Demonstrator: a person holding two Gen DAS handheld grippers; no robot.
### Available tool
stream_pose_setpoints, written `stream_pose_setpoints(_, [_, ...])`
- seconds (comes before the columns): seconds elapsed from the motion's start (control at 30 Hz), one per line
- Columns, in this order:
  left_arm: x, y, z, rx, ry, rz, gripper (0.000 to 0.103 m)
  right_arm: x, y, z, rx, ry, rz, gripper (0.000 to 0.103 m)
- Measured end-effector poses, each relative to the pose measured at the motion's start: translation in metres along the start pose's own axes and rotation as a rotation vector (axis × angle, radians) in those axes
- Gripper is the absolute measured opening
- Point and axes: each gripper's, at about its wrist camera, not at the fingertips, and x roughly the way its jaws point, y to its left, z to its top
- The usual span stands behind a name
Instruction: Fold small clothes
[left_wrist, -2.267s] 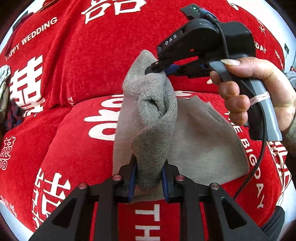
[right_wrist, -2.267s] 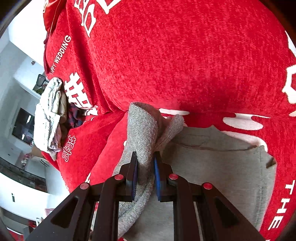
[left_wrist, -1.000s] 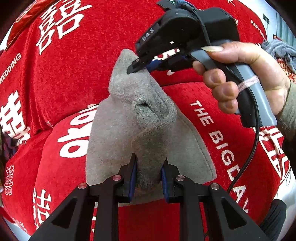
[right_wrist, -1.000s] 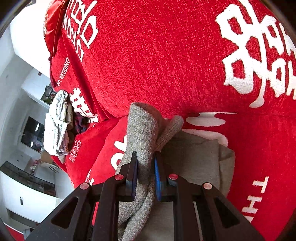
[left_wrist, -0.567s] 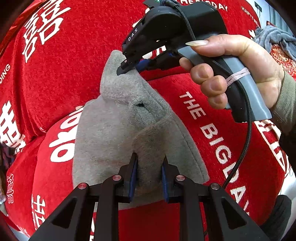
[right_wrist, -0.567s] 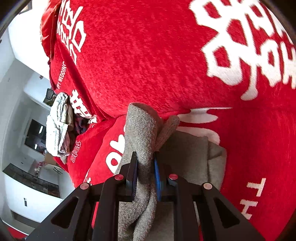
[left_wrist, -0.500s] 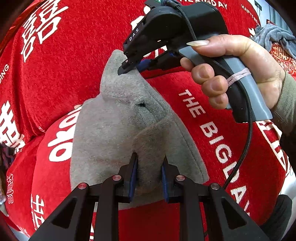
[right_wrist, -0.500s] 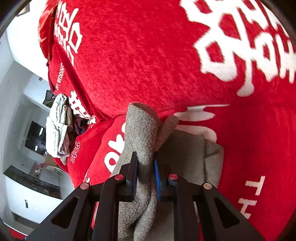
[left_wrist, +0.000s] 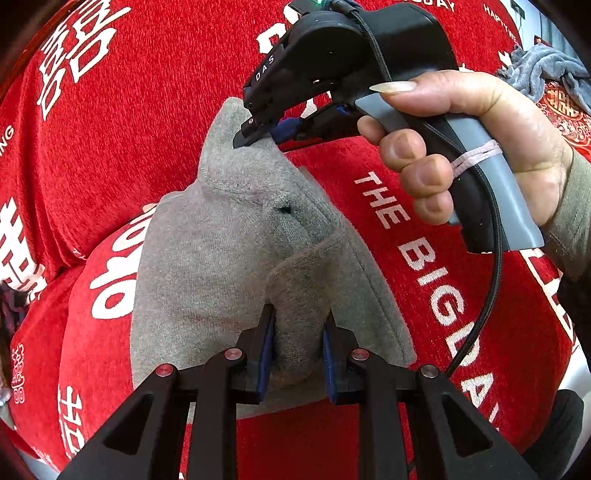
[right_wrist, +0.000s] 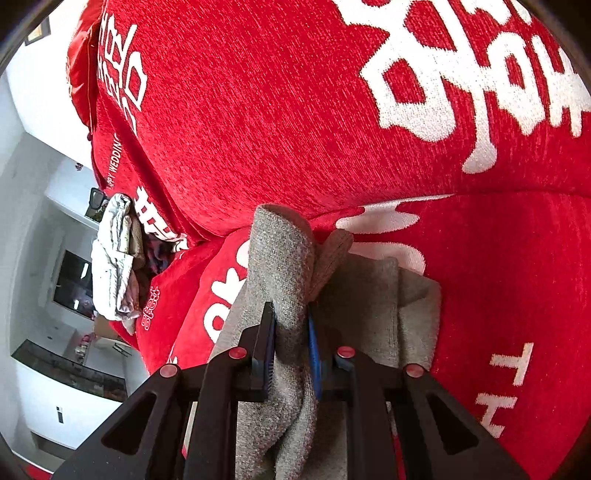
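Under both claws, a red sofa cover (left_wrist: 155, 122) with white lettering spreads across the seat and backrest; a grey garment (left_wrist: 207, 266) lies on the seat, partly folded; the left claw (left_wrist: 297, 345) is clenched on a bunched edge of the garment at its near side; beyond it, the right claw (left_wrist: 258, 134), carried by a hand (left_wrist: 476, 147), pinches the far raised corner; left of the right claw, a pale cloth bundle (right_wrist: 114, 258) rests on the sofa.
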Motion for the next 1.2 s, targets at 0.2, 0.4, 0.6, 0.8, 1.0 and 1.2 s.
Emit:
stream_pose_setpoints(0.2, [0.002, 0.001, 0.000, -0.009, 0.002, -0.010, 0.024, 0.002, 0.000, 0.000, 0.007, 0.001, -0.010, 0.017])
stream_pose_setpoints(0.4, [0.005, 0.006, 0.000, -0.035, 0.006, -0.044, 0.024, 0.005, 0.000, -0.002, 0.012, 0.007, -0.029, 0.017])
stream_pose_setpoints(0.6, [0.010, 0.014, -0.002, -0.088, 0.012, -0.114, 0.024, 0.008, -0.005, -0.006, 0.021, 0.008, -0.042, 0.017])
stream_pose_setpoints(0.8, [0.011, 0.017, -0.002, -0.109, 0.014, -0.142, 0.024, 0.007, -0.008, -0.009, 0.038, -0.007, -0.029, 0.017])
stream_pose_setpoints(1.0, [-0.002, 0.020, 0.001, -0.127, -0.006, -0.179, 0.024, -0.005, -0.003, -0.007, 0.020, -0.030, -0.003, 0.017])
stream_pose_setpoints(1.2, [-0.009, 0.017, -0.003, -0.114, -0.024, -0.200, 0.024, -0.010, -0.002, -0.003, 0.003, -0.037, -0.018, 0.017])
